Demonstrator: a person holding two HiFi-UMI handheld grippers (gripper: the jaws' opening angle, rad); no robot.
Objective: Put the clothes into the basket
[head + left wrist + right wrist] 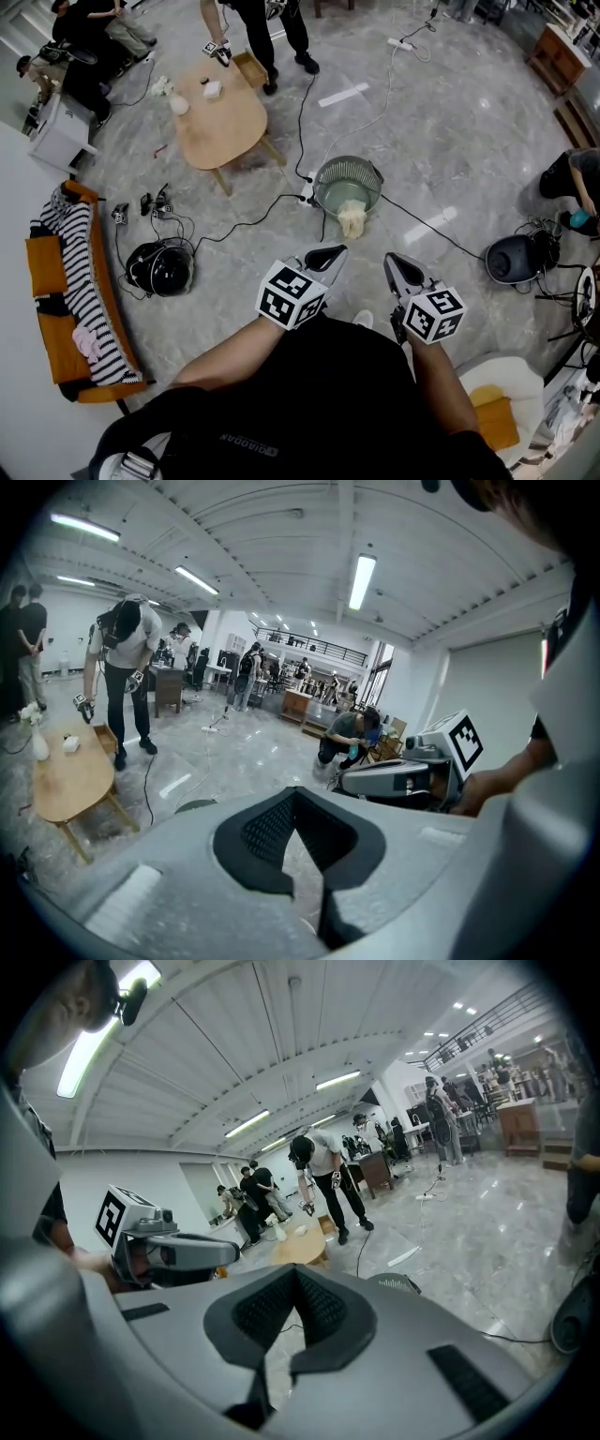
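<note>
Basket upright | cream cloth drapes lengthwise over its near rim, head view only | left gripper, right gripper nearby, closed, empty.

Glossy stone floor, matt wooden table, perhaps metal mesh basket

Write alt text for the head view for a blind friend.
From above, a person holds a left gripper and a right gripper, both shut and empty, over a marble floor. Ahead stands a round wire basket with a pale yellow cloth at its near side; a striped garment lies on an orange sofa at left.
</note>
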